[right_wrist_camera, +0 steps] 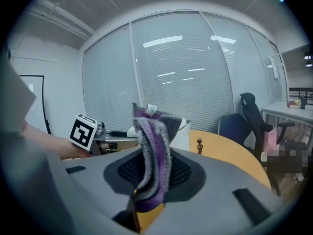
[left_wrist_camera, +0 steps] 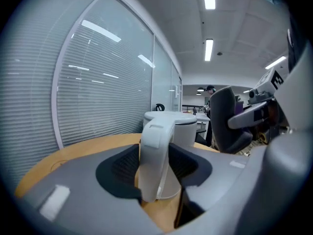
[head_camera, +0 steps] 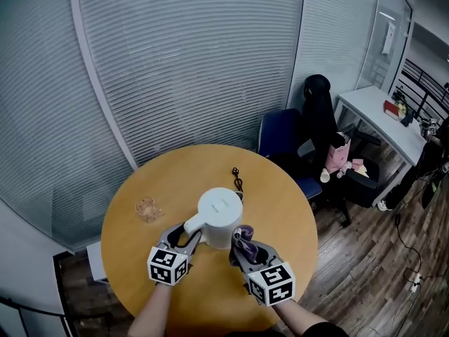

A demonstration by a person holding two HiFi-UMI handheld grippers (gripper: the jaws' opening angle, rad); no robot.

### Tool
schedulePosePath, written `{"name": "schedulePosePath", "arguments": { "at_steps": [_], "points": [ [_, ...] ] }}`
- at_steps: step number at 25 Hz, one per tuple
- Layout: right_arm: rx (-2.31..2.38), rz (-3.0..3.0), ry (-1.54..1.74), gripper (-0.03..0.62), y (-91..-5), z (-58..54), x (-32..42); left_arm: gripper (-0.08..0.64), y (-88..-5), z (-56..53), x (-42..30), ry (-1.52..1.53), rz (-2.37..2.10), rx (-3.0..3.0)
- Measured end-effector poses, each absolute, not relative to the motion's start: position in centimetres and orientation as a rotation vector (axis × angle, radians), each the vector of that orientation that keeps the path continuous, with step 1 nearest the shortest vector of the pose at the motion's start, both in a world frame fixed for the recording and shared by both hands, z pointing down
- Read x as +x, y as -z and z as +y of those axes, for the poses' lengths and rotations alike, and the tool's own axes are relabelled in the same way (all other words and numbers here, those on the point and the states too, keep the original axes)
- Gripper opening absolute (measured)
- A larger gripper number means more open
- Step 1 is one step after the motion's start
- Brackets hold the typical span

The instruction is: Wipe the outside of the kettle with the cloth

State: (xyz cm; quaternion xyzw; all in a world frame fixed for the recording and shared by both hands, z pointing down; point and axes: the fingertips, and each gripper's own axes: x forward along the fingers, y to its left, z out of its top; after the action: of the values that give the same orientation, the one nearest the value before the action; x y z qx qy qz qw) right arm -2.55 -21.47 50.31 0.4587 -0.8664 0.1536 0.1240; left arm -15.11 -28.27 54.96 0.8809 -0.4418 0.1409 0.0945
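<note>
A white kettle (head_camera: 219, 216) stands upright near the middle of the round wooden table (head_camera: 280, 195), its handle (head_camera: 193, 225) pointing toward me and to the left. My left gripper (head_camera: 188, 236) is shut on that handle; in the left gripper view the handle (left_wrist_camera: 155, 160) fills the gap between the dark pads, with the kettle body (left_wrist_camera: 181, 126) behind it. My right gripper (head_camera: 242, 248) is shut on a purple and grey cloth (head_camera: 243, 239) that touches the kettle's near right side. In the right gripper view the cloth (right_wrist_camera: 154, 155) stands up between the pads, hiding most of the kettle (right_wrist_camera: 183, 132).
A black cord end (head_camera: 237, 177) lies on the table just behind the kettle, and a small clear object (head_camera: 148, 208) sits to its left. A blue chair (head_camera: 280, 142) and a black chair (head_camera: 319, 118) stand beyond the table's far right edge. A white desk (head_camera: 382, 121) is further right.
</note>
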Motion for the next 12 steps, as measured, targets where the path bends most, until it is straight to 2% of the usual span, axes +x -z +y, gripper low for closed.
{"name": "schedulePosePath", "arguments": {
  "at_steps": [1,12],
  "points": [
    [1.315,-2.535,-0.435,0.097,-50.3,-21.7,-2.9,0.189,-55.0,-28.1,-15.1,-0.417,-1.310,2.593],
    [1.155,-2.547,-0.357,0.097,-52.1,-23.4,-6.7,0.176,-54.9,-25.8,-13.4,-0.421,-1.344,2.508]
  ]
}}
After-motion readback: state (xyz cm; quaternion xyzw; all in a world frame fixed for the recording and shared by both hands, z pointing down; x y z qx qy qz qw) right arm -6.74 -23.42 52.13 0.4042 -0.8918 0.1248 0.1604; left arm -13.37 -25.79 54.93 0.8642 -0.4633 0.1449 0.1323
